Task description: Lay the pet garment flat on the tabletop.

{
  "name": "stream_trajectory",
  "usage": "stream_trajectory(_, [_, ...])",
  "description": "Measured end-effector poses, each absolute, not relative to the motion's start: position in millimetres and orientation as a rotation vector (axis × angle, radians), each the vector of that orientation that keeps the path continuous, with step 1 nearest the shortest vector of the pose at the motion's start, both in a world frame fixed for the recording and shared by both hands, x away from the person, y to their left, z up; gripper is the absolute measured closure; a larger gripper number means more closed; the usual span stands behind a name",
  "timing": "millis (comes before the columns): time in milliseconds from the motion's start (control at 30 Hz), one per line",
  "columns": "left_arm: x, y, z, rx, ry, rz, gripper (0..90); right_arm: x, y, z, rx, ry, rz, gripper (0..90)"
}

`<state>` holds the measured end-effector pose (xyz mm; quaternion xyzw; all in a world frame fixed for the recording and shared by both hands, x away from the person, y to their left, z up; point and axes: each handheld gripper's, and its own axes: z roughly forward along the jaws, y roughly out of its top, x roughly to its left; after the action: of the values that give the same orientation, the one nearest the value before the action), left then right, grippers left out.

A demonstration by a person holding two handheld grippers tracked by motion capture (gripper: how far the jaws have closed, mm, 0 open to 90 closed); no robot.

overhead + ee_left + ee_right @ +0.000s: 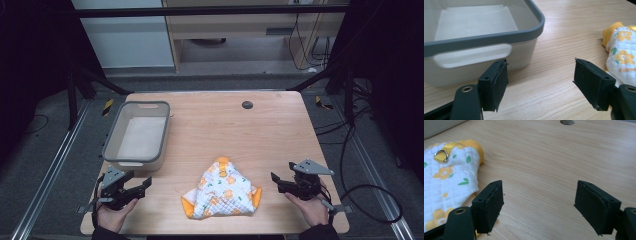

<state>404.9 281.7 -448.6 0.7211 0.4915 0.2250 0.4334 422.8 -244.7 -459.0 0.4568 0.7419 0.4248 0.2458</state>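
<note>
Quilted white cloth with orange flowers and yellow lining point(224, 192) lies bunched near the table's front edge between the left gripper point(141, 186) and right gripper point(276, 181) — both wide, empty — so a shallow pinch may catch only one layer.

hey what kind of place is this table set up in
Probably a lab or workshop recording bench: a wooden table ringed by a black metal frame, loose cables on grey carpet, and a hand-held gripper on either side of a floral cloth.

A grey-rimmed tub point(136, 136) sits on the wooden table point(225, 130), near its left edge.
</note>
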Motion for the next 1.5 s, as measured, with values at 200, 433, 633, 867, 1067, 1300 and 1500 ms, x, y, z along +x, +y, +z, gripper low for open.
stream_trajectory(200, [410.4,267.9,-437.1,1.809,1.188,0.559,27.4,429.3,-235.6,-447.1,1.218,2.032,1.186,23.2])
stream_trajectory(433, [421.5,243.3,-423.9,1.810,1.129,0.542,27.6,439.3,-218.3,-431.9,1.167,2.041,1.223,26.7])
stream_trajectory(633, [430.4,221.3,-418.3,1.835,1.087,0.516,28.4,445.6,-202.1,-422.7,1.128,2.075,1.254,30.6])
stream_trajectory(867, [441.5,198.8,-424.0,1.888,1.066,0.481,29.9,451.4,-190.3,-424.5,1.111,2.120,1.266,34.8])
stream_trajectory(1067, [447.2,183.8,-431.4,1.932,1.048,0.451,32.4,454.3,-183.3,-435.4,1.103,2.165,1.267,39.4])
stream_trajectory(1300, [452.1,163.2,-439.6,1.980,1.013,0.409,34.3,455.8,-177.4,-447.8,1.104,2.224,1.268,43.2])
stream_trajectory(1500, [454.9,151.0,-449.5,2.016,1.000,0.374,35.5,457.5,-171.9,-455.9,1.109,2.262,1.270,48.6])
